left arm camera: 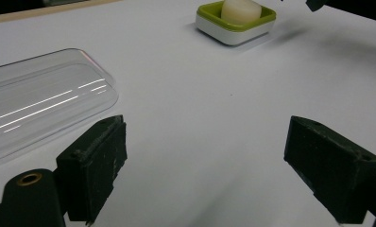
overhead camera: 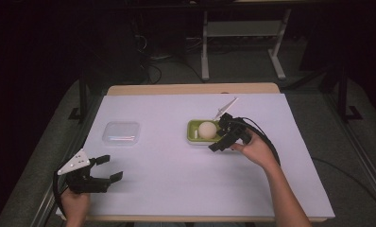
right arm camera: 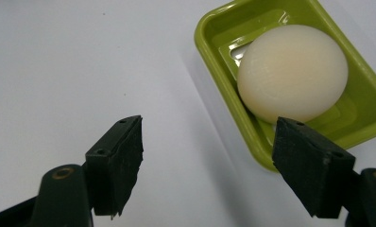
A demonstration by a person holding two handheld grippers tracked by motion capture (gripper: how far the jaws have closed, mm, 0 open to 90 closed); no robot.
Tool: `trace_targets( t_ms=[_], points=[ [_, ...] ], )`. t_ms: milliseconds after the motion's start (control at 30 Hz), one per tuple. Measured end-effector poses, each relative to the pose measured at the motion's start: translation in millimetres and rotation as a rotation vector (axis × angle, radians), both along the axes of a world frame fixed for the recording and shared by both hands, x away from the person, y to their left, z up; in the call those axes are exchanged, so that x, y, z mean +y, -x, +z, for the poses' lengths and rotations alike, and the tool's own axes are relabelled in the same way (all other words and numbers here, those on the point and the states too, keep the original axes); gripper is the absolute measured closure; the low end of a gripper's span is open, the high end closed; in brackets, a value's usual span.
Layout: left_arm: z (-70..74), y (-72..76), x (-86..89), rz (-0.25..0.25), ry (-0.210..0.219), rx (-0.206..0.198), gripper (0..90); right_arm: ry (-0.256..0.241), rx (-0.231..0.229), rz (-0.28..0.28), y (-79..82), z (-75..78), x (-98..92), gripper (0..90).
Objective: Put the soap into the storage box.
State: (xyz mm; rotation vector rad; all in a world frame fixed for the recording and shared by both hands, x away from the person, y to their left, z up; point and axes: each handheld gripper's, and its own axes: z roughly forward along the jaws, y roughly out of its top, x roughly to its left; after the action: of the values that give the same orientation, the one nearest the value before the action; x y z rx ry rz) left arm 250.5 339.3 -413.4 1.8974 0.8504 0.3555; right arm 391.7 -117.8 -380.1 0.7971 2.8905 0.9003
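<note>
A green tray [overhead camera: 192, 134] sits mid-table and holds a round cream soap [overhead camera: 207, 129]. My right gripper [overhead camera: 221, 139] hovers just right of the tray, open, nothing between its jaws. In the right gripper view the cream soap [right arm camera: 292, 73] lies in the green tray [right arm camera: 214, 35], close ahead of the gripper [right arm camera: 207, 168] and to the right. A clear plastic lid [overhead camera: 121, 134] lies flat on the left. My left gripper [overhead camera: 109, 168] rests open near the front left corner. The left gripper view has the clear lid [left arm camera: 39, 101] at left, the tray [left arm camera: 233, 30] far ahead, and the gripper [left arm camera: 207, 168] empty.
A white sheet [overhead camera: 176, 179] covers the wooden table [overhead camera: 191, 89]. A small white piece [overhead camera: 195, 135] lies in the tray beside the soap. Beyond the far edge stand dark floor, cables and a white frame [overhead camera: 243, 33].
</note>
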Motion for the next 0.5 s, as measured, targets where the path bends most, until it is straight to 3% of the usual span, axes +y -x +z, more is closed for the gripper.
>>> trace_targets(
  t_ms=[500],
  points=[
    [0.5,0.4,-2.0,-0.010,-0.004,0.004,13.2,-0.020,-0.001,0.003,22.6,-14.6,-17.7,24.6]
  ],
)
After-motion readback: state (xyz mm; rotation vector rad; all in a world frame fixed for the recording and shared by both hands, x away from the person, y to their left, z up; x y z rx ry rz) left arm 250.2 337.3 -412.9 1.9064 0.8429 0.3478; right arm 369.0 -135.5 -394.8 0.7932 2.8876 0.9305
